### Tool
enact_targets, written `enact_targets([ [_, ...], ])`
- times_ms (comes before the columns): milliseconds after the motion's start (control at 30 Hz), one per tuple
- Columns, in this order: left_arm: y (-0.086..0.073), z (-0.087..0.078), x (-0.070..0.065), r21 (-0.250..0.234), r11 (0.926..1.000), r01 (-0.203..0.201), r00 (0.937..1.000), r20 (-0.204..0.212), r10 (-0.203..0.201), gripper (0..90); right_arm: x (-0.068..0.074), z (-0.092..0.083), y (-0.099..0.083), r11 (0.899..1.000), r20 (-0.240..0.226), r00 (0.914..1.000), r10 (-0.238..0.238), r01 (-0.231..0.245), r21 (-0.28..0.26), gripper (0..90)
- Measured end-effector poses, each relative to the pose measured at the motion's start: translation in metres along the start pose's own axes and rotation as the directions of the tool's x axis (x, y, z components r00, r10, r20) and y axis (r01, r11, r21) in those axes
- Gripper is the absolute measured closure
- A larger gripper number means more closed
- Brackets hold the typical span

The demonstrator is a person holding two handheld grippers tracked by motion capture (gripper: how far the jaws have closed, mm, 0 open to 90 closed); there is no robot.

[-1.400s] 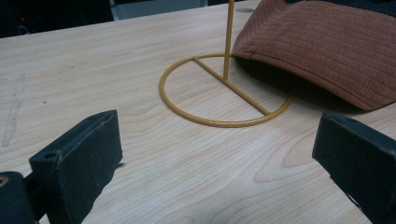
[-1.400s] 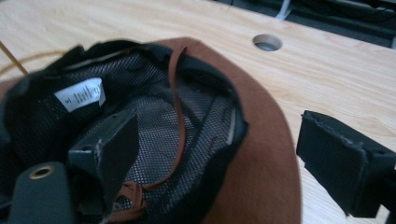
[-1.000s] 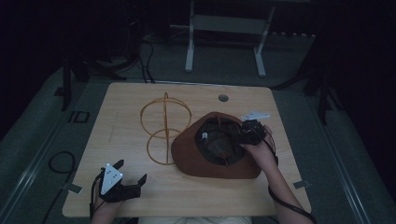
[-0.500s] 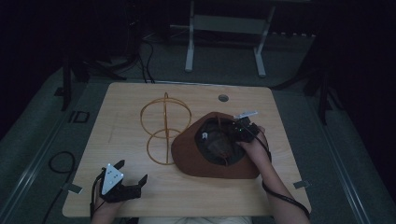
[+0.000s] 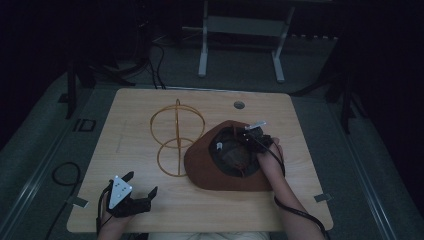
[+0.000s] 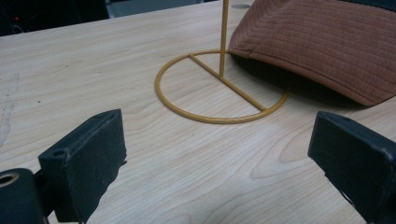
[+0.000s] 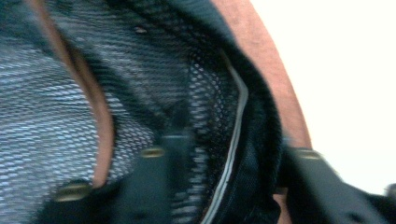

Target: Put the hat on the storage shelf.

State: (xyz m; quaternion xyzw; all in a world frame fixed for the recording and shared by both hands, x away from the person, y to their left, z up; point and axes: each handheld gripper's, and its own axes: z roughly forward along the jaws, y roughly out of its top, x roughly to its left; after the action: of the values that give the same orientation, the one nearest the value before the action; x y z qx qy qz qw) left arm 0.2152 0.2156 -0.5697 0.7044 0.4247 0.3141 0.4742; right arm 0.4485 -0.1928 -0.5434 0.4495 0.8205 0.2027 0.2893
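Observation:
A brown hat (image 5: 225,172) lies upside down on the wooden table (image 5: 135,105), its black mesh lining (image 7: 205,93) facing up. Its brim (image 6: 317,42) rests over the base ring of a gold wire stand (image 5: 175,135) (image 6: 219,93). My right gripper (image 5: 246,141) (image 7: 238,182) sits at the far right edge of the hat's opening. Its jaws have just been closing, one inside the lining and one outside, with the hat's rim pinched between them. My left gripper (image 5: 141,182) (image 6: 219,135) rests open near the front left edge, with nothing between its jaws.
A round cable hole (image 5: 239,105) sits near the table's far edge. A pale metal frame (image 5: 240,45) stands on the floor behind the table. Cables (image 5: 65,172) lie on the floor at the left.
My right gripper has come down onto the hat's rim and shifted slightly left. The left gripper, the hat and the stand stay where they were.

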Motion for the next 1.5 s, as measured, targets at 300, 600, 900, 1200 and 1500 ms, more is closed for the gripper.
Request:
enact_targets([
  [300,0.001,-0.001,0.000,-0.005,1.0000,0.004,1.0000,0.006,-0.004,4.8,-0.013,-0.026,0.000,0.989,-0.030,0.9959,0.085,-0.088,-0.121,83.9],
  [600,0.001,-0.001,-0.001,-0.004,1.0000,-0.004,0.9999,0.014,0.004,4.8,-0.025,-0.050,-0.004,0.973,-0.072,0.9874,0.141,-0.152,-0.172,84.1],
  [900,0.002,0.001,-0.002,-0.010,0.9999,-0.009,0.9998,0.017,0.009,4.9,-0.045,-0.088,-0.003,0.943,-0.096,0.9780,0.185,-0.204,-0.262,84.0],
  [1200,0.005,0.004,-0.006,-0.012,0.9999,-0.004,0.9991,0.042,0.005,5.7,-0.060,-0.130,-0.006,0.894,-0.107,0.9698,0.219,-0.244,-0.376,84.0],
  [1500,0.047,0.002,-0.036,-0.043,0.9985,-0.035,0.9924,0.116,0.040,5.9,-0.068,-0.164,-0.013,0.846,-0.160,0.9602,0.229,-0.278,-0.455,83.9],
])
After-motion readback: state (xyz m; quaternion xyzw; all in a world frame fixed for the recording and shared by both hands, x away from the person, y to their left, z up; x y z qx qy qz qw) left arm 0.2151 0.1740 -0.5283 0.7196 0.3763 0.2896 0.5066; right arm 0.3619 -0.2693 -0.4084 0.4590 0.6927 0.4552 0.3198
